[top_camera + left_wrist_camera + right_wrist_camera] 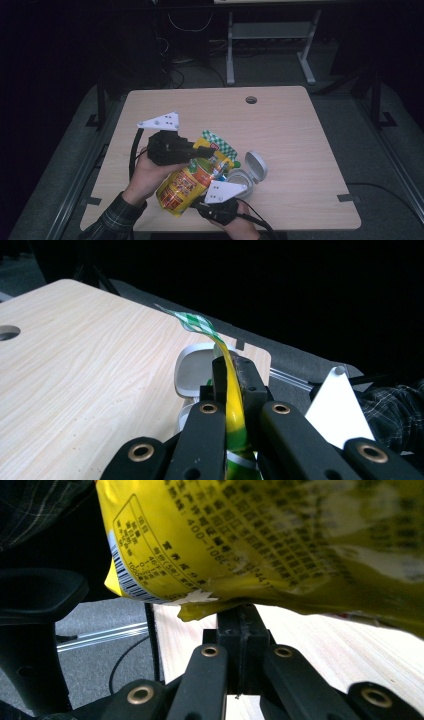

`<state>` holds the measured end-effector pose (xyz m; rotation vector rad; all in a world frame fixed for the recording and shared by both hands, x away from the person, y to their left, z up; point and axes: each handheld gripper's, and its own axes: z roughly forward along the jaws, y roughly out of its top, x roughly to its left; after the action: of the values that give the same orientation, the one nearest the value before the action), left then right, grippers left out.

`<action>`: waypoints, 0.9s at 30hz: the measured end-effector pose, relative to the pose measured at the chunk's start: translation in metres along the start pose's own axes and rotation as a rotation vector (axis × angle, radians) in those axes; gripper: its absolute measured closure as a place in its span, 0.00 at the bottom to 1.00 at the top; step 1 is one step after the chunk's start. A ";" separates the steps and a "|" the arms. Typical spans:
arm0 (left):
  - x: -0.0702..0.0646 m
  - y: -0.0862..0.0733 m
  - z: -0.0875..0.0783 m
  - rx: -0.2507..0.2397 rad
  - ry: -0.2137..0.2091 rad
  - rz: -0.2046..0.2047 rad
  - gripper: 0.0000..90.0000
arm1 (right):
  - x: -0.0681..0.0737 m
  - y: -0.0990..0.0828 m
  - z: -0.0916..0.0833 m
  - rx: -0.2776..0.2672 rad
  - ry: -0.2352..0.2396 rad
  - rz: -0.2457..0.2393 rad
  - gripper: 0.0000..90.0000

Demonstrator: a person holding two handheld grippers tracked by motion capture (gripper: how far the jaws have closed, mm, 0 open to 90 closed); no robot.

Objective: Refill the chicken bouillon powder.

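We hold the snack bag (192, 177) tight in both grippers (the white box (248, 172) waits at three o'clock) and should tip slowly.

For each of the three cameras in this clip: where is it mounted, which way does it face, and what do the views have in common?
High view: fixed above the person's side, looking forward and down on the wooden table; forearms, left gripper and right gripper enter from below.
Left gripper view: rides the left gripper, looking along its jaws, which pinch the yellow snack bag; grey open container behind, a plaid sleeve at right.
Right gripper view: rides the right gripper, looking up at the bag's underside; its jaws meet at the bag's lower edge.
Shared: bag and table.
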<state>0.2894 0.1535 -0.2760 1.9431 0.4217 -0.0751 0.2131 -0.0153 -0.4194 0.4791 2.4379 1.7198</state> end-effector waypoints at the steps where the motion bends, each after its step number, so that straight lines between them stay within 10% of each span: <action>1: 0.001 0.000 0.001 0.005 -0.004 -0.003 1.00 | 0.000 -0.001 0.000 -0.003 0.004 0.002 1.00; 27: 0.002 -0.002 0.041 0.143 0.034 -0.028 1.00 | 0.006 -0.007 0.001 -0.025 0.057 0.006 1.00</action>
<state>0.2966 0.1179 -0.2946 2.0818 0.4767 -0.0924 0.2064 -0.0145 -0.4257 0.4406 2.4529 1.7874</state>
